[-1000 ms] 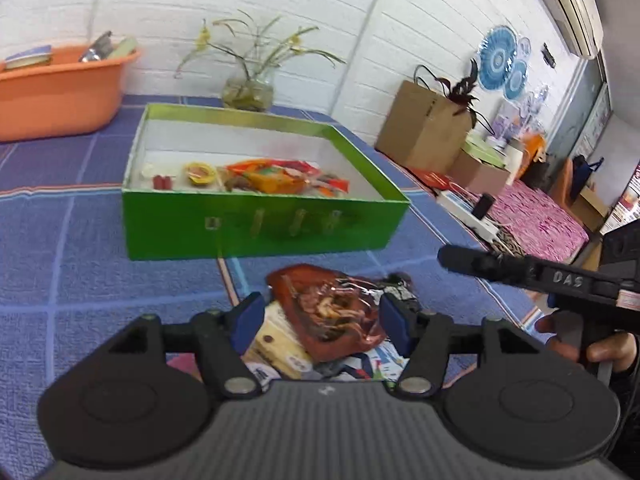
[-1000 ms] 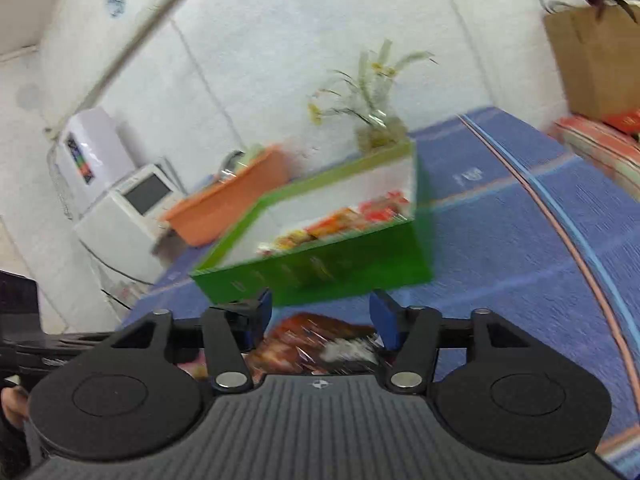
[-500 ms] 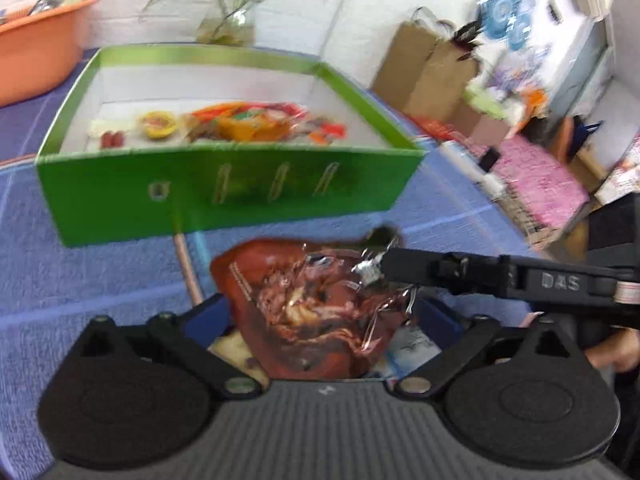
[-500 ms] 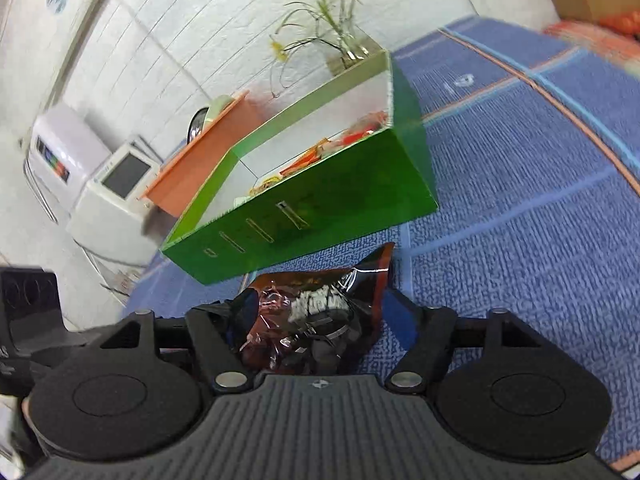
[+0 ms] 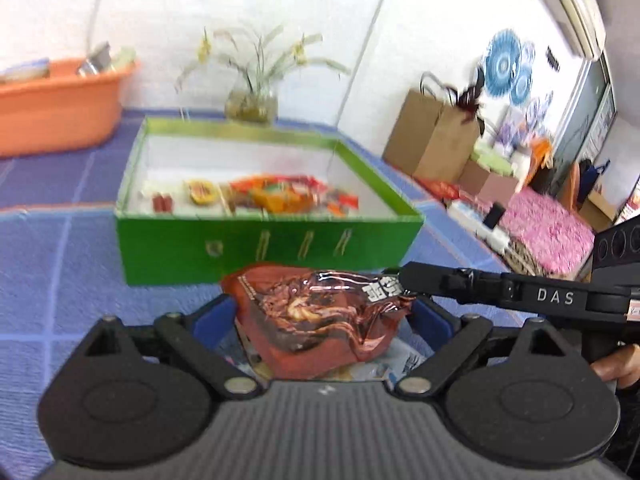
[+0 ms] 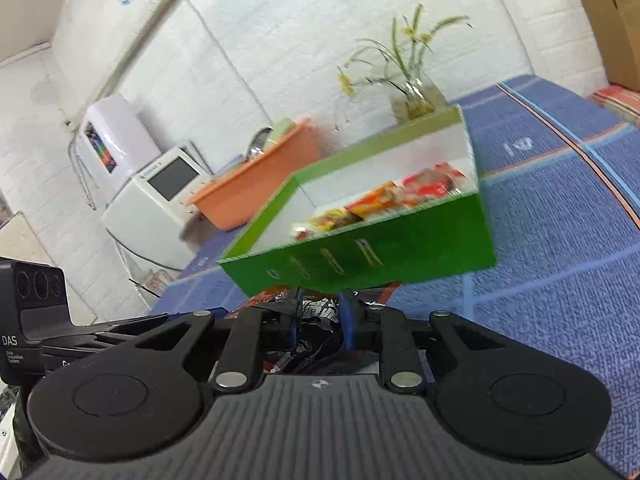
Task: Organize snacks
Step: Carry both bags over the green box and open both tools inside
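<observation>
Pinching red snack packet (image 5: 320, 316), right gripper (image 6: 319, 316) fingers closed, left gripper (image 5: 324, 316) fingers spread wide, empty

The snack packet (image 5: 320, 312) lies before the box (image 5: 264, 248); wrapped snacks (image 5: 276, 196) inside it; a vase (image 5: 251, 102) behind; a tub (image 5: 56, 108) to its left.

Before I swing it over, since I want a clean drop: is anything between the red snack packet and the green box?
Nothing visible stands between. The right gripper is shut on the red snack packet, and only bare blue cloth separates it from the green box, whose near wall it must clear.
</observation>
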Tool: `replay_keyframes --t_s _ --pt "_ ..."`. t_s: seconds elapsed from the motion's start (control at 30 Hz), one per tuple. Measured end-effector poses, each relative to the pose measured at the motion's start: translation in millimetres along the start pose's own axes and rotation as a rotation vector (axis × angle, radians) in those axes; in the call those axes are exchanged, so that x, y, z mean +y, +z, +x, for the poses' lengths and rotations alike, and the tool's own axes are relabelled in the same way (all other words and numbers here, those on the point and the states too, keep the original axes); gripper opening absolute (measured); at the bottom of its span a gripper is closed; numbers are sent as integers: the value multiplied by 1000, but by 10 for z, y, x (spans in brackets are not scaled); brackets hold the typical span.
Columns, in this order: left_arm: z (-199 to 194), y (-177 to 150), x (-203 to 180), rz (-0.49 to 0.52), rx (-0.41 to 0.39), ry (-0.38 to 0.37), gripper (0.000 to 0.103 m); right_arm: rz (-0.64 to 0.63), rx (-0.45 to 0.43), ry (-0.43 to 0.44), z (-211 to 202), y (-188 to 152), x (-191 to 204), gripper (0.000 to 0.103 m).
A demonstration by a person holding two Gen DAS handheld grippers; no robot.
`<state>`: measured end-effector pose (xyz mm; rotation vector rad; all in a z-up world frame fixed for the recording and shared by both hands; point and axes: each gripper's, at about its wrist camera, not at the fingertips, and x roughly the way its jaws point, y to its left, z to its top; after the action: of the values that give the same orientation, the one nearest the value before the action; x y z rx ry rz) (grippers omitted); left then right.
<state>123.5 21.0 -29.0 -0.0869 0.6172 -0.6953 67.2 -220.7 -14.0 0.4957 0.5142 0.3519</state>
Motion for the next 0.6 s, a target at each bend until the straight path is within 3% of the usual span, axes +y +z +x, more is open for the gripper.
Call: replay_keyframes --t_s 0.17,0.6 --pt "-183 76 -71 31 -69 36 92 -67 -49 30 -18 87 190 37" --pt "-197 454 22 9 -137 56 92 -72 -130 56 131 382 248 37"
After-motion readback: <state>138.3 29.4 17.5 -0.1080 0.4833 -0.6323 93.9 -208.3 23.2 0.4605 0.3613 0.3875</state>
